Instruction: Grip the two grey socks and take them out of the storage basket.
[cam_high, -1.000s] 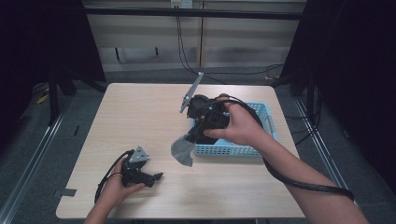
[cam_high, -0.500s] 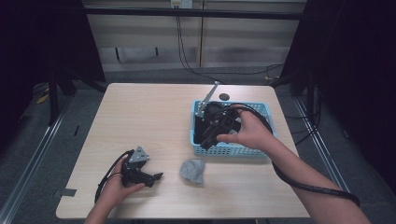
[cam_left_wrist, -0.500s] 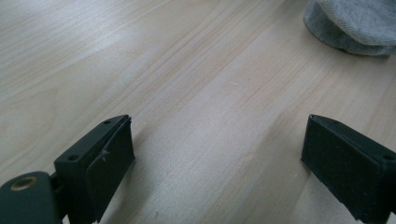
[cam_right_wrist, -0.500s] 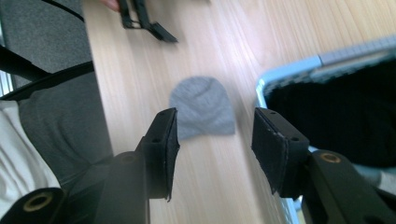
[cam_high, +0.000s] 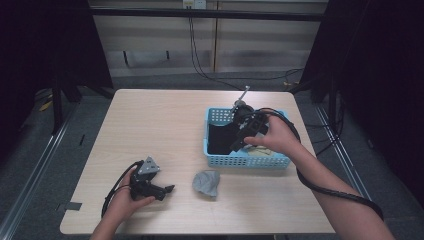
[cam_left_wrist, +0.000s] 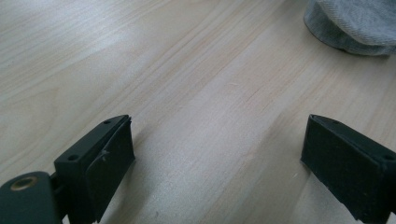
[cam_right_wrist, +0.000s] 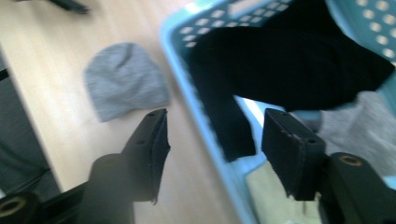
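Observation:
A light blue basket (cam_high: 245, 161) stands on the right half of the wooden table (cam_high: 150, 125). A black cloth (cam_high: 219, 137) lies in its left end, one strip draped over the rim. My right gripper (cam_high: 236, 145) hangs low over that cloth. Its jaws have just been opening and stand open (cam_right_wrist: 215, 140), with the black cloth (cam_right_wrist: 289, 65) below them and nothing pinched. A crumpled grey cloth (cam_high: 206, 182) lies on the table in front of the basket. My left gripper (cam_high: 169, 188) rests near the front left, open (cam_left_wrist: 215, 158) over bare wood, the grey cloth (cam_left_wrist: 355, 23) just beyond it.
Farther along the basket (cam_right_wrist: 187, 70) lie a second grey fabric (cam_right_wrist: 359, 126) and something beige (cam_right_wrist: 266, 196). A black cable (cam_high: 325, 185) trails from the right gripper along the person's forearm. Dark frames and floor rails surround the table.
One second ago the right gripper held the grey cloth hanging by the basket's front corner. It let the cloth drop onto the table, then moved right and down over the basket. The left gripper stayed put.

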